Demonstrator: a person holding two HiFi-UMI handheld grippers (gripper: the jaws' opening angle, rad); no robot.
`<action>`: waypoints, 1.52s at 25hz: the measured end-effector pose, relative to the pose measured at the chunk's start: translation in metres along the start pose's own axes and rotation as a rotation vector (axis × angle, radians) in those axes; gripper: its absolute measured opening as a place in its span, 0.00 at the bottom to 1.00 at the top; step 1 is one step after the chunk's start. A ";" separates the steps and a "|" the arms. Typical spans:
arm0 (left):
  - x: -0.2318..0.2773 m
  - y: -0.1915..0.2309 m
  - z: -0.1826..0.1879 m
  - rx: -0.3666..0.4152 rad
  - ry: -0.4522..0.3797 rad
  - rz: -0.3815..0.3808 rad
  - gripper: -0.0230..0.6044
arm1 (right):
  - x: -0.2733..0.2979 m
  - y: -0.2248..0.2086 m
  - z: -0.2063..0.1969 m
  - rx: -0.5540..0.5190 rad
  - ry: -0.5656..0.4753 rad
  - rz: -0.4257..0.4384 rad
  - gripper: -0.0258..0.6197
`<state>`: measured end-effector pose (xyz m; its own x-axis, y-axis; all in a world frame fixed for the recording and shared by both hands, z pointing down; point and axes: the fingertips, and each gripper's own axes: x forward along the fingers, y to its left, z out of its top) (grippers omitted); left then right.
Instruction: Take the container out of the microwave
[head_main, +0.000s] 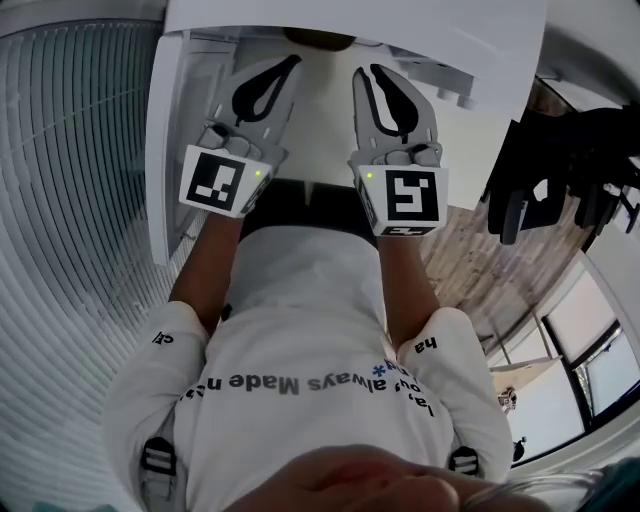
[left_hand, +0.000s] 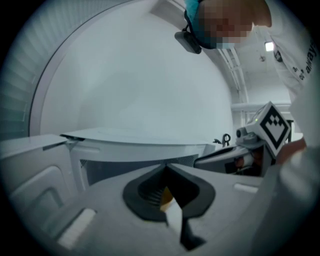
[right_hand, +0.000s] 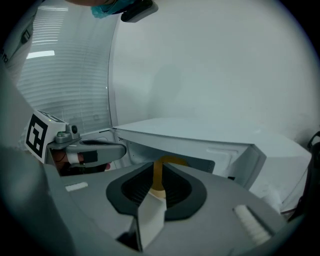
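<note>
Approach step at the microwave (right_hand: 200, 132): left gripper (left_hand: 166, 167) was closed, right gripper (right_hand: 157, 167) slightly open and empty. The next move probably called for clasping the container (right_hand: 170, 161) inside.

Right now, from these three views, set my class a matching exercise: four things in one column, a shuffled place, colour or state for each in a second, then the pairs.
Things:
1 microwave door
2 container
3 right gripper
4 shirt

Descriptions:
A jaws slightly apart, gripping nothing
B white with lettering
C swung open
D inside the microwave

Pairs: 1-C, 2-D, 3-A, 4-B
</note>
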<state>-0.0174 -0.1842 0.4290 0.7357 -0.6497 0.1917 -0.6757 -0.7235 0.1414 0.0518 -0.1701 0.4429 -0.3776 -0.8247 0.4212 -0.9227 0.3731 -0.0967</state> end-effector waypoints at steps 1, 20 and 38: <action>0.001 0.002 -0.006 0.001 0.007 0.003 0.04 | 0.003 -0.001 -0.005 0.010 0.010 0.000 0.13; 0.025 0.049 -0.072 0.001 0.084 0.070 0.04 | 0.072 -0.027 -0.060 0.149 0.127 -0.106 0.24; 0.035 0.067 -0.084 -0.037 0.101 0.098 0.04 | 0.112 -0.045 -0.075 0.156 0.190 -0.178 0.28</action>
<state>-0.0407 -0.2361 0.5271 0.6587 -0.6886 0.3033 -0.7468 -0.6474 0.1522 0.0569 -0.2472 0.5617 -0.2016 -0.7716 0.6033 -0.9793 0.1485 -0.1373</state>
